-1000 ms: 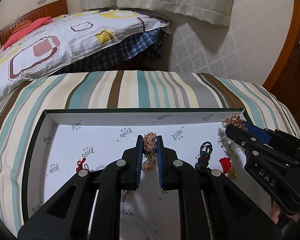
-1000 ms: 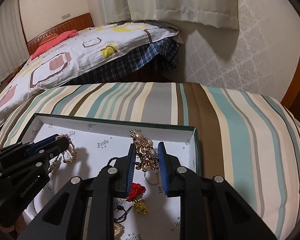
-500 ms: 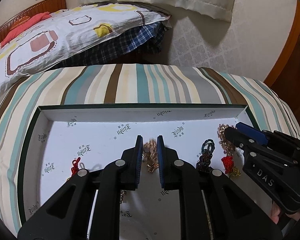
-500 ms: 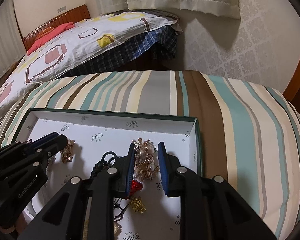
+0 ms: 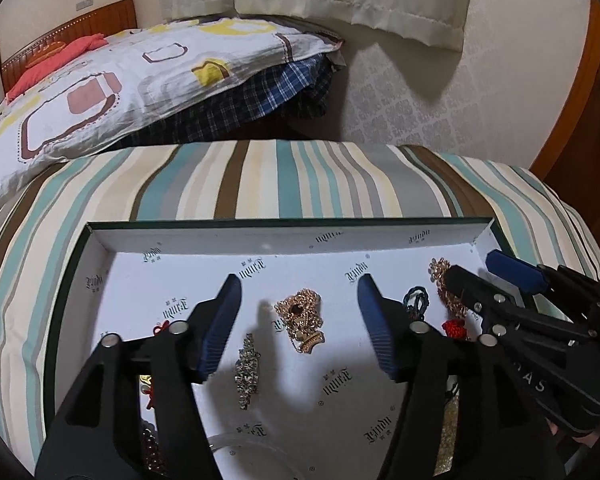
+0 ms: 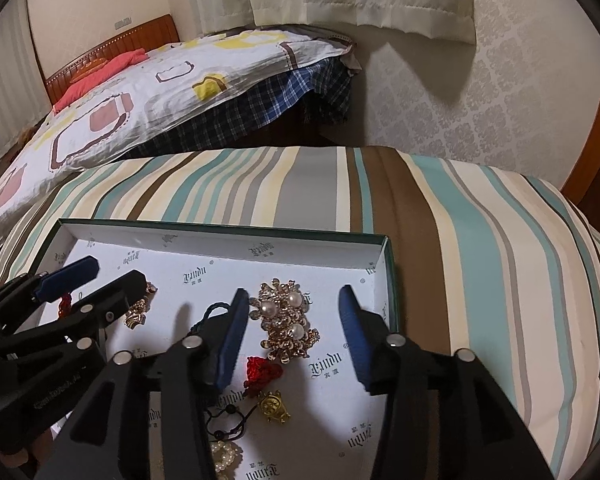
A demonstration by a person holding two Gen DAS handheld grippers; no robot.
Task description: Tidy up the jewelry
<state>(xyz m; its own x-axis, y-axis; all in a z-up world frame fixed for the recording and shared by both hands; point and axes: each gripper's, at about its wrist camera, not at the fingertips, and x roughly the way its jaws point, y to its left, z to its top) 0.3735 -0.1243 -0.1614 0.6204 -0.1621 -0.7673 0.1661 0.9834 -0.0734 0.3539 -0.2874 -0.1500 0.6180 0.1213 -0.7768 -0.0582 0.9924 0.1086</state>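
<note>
A shallow white-lined box [image 5: 284, 240] sits on a striped cushion. My left gripper [image 5: 296, 308] is open above a gold chain brooch [image 5: 302, 316] lying on the box floor; a silver rhinestone piece [image 5: 247, 372] lies just left of it. My right gripper [image 6: 292, 320] is open above a gold and pearl brooch [image 6: 286, 322] near the box's right wall [image 6: 388, 280]. A red knot charm with a gold pendant [image 6: 266, 384] and a dark cord [image 6: 210, 314] lie beside it. The right gripper also shows in the left wrist view [image 5: 476, 276].
The striped cushion [image 6: 480, 240] surrounds the box. A bed with a patterned quilt [image 5: 120, 80] lies behind, a wooden door [image 5: 580, 120] at the right. More beads and red pieces [image 5: 150, 388] lie in the box's near left part.
Both grippers opened and let go of their brooches, which now lie on the box floor. Both grippers had lowered toward the box before opening.
</note>
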